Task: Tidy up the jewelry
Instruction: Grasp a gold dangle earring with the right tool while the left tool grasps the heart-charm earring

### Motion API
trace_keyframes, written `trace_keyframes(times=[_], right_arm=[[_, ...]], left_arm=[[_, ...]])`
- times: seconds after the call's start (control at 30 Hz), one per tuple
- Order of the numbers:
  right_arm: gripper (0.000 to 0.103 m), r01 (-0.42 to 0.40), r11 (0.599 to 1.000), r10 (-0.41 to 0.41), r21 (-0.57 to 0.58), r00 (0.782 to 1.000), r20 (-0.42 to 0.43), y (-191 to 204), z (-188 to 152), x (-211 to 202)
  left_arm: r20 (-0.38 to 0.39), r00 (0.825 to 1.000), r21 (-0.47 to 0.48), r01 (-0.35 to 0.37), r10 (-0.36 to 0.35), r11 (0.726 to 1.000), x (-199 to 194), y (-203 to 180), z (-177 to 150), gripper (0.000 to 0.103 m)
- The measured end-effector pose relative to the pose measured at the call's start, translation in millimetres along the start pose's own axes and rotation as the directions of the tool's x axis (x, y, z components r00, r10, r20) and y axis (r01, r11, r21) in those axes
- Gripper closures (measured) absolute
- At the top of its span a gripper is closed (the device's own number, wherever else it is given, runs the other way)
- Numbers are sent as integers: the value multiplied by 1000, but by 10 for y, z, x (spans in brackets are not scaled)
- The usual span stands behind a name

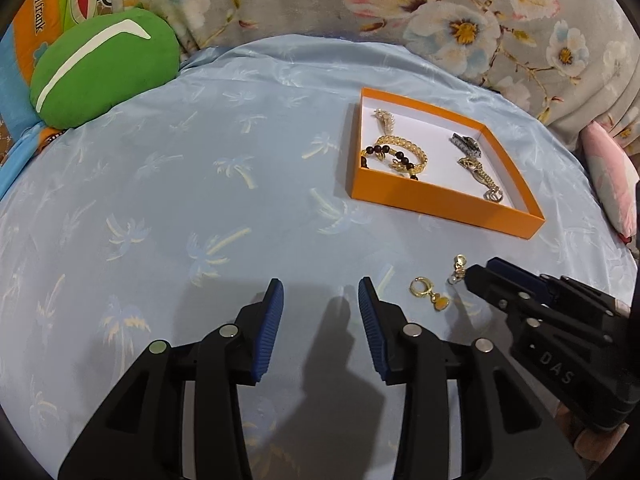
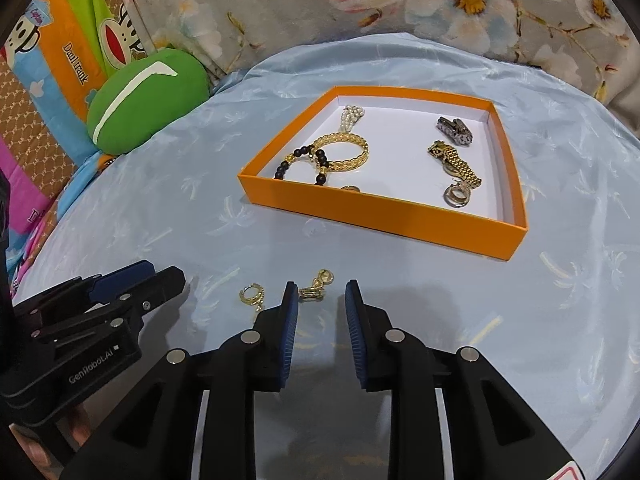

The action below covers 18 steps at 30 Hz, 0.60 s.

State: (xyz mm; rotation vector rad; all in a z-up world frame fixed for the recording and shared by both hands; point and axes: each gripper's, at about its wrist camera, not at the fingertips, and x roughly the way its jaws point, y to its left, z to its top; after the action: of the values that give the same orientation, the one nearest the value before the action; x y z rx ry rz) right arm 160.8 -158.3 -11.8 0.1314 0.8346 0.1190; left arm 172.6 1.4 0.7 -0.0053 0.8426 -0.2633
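Two gold earrings lie on the pale blue palm-print sheet in front of an orange box (image 2: 380, 212) (image 1: 440, 200). The box holds a gold bracelet (image 2: 344, 150), a black bead bracelet (image 2: 304, 162), a gold watch (image 2: 456, 164) and other pieces. My right gripper (image 2: 321, 286) is open. One earring (image 2: 316, 286) (image 1: 458, 268) lies just ahead of the gap between its tips, untouched by the pads. The hoop earring (image 2: 252, 296) (image 1: 428, 294) lies to its left, between both grippers. My left gripper (image 1: 321, 284) is open over bare sheet with nothing between its fingers.
A green cushion (image 1: 104, 64) rests at the back left against cartoon-print bedding (image 2: 52, 60). Floral fabric (image 1: 440, 4) rises behind the sheet, and a pink pillow (image 1: 612, 176) lies at the far right. The two grippers stand close side by side.
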Motion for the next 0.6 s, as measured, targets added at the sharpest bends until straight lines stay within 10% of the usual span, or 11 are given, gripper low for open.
trace_keyframes(times=[0.6], right_arm=[[99,79,997,-79,4,997,14,-35,9,-35]], left_arm=[[-27,997,-21,78,-78,997,47,-82,-4,45]])
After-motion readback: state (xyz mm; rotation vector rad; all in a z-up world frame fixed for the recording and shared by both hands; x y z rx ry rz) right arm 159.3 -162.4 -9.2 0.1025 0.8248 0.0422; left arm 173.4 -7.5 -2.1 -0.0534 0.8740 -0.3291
